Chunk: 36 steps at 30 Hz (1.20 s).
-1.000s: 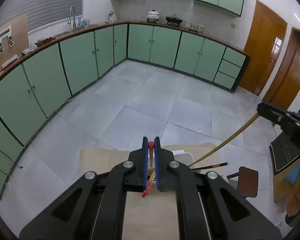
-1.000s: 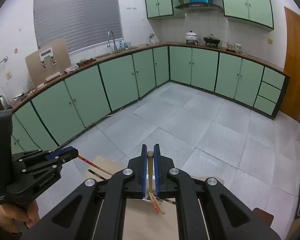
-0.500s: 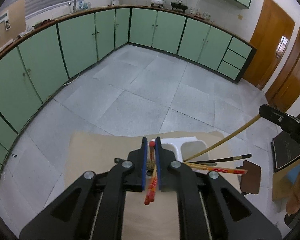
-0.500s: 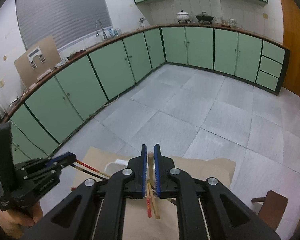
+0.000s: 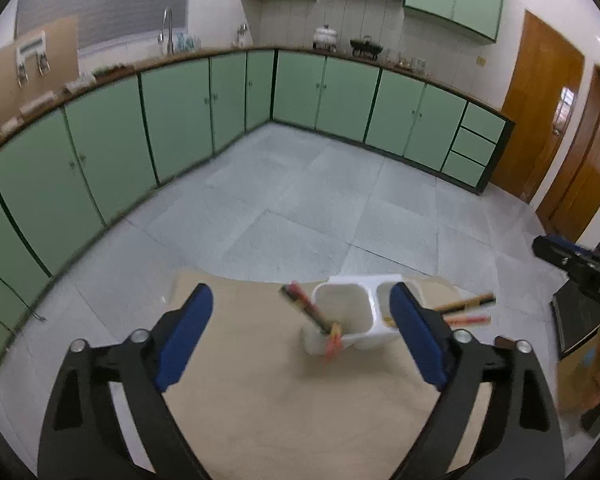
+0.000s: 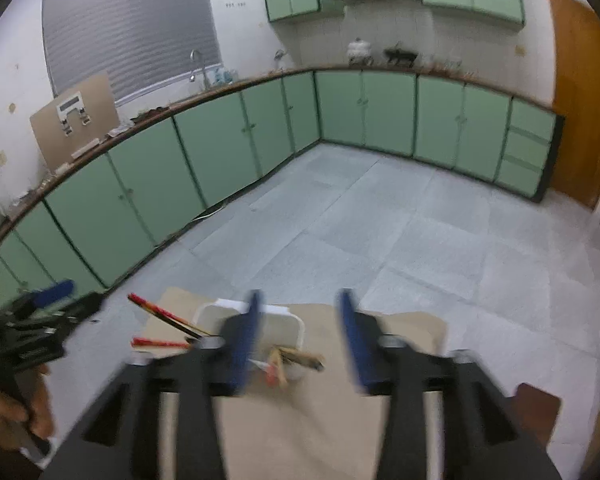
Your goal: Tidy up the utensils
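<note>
white two-cell holder [image 5: 354, 322] near the far edge of the tan table [image 5: 284, 412], grey floor [image 5: 300, 200] dropping away just beyond. broad bare tabletop on the near side. left gripper [image 5: 300, 336] spread wide, nothing between its pads, straddling the holder from behind. right gripper [image 6: 298, 338] likewise apart and empty, though smeared by motion blur. red chopsticks [image 5: 310, 314] leaning out of the left cell, more chopsticks [image 5: 466, 310] jutting from the right one, partly hidden behind a blue pad. green cabinets [image 5: 180, 112] ringing the room, well apart.
</note>
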Tool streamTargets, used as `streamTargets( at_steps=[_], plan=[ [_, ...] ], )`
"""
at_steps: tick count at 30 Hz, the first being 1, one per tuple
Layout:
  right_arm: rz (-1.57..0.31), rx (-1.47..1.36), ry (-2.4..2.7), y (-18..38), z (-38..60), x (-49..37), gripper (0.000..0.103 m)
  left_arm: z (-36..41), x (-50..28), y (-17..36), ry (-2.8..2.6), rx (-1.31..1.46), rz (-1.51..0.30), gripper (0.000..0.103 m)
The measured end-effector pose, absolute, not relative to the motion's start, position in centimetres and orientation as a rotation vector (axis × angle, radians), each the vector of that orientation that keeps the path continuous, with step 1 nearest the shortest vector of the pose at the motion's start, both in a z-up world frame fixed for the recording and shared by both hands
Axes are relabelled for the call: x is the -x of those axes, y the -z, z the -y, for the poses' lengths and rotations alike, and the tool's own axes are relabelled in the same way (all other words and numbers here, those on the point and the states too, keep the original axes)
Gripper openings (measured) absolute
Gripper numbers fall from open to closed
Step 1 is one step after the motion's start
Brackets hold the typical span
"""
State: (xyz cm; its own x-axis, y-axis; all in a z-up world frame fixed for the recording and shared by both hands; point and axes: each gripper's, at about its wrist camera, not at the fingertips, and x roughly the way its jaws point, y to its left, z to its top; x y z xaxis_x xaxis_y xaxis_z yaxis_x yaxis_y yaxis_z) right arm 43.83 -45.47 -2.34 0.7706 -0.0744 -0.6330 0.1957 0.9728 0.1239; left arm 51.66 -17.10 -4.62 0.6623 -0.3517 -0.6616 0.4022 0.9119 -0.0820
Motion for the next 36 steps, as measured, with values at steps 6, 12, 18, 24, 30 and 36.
streamTargets(
  at_steps=[6,12,18,24,30,36],
  plan=[
    [-0.566,-0.130,0.168,3.2,41.6,-34.6,0.093,13.6,-41.7,4.6,0.396,-0.148,-0.559,0.096],
    [-0.502,-0.077,0.255,5.8,36.8,-24.6,0.097,9.5,-32.1,5.8,0.336,-0.074,-0.505,0.098],
    [-0.546,-0.049,0.330,7.4,32.9,-18.3,0.097,6.3,-24.3,7.1,0.273,-0.068,-0.518,0.098],
    [-0.502,-0.106,0.378,6.9,30.4,-11.4,0.097,3.2,-18.0,7.2,0.230,-0.038,-0.507,0.098],
    [-0.468,-0.084,0.404,6.1,28.0,-6.8,0.097,1.6,-11.8,6.0,0.143,-0.040,-0.460,0.098],
    [-0.450,-0.082,0.432,5.7,26.7,-3.0,0.097,0.9,-6.8,5.6,0.131,-0.035,-0.476,0.098]
  ],
)
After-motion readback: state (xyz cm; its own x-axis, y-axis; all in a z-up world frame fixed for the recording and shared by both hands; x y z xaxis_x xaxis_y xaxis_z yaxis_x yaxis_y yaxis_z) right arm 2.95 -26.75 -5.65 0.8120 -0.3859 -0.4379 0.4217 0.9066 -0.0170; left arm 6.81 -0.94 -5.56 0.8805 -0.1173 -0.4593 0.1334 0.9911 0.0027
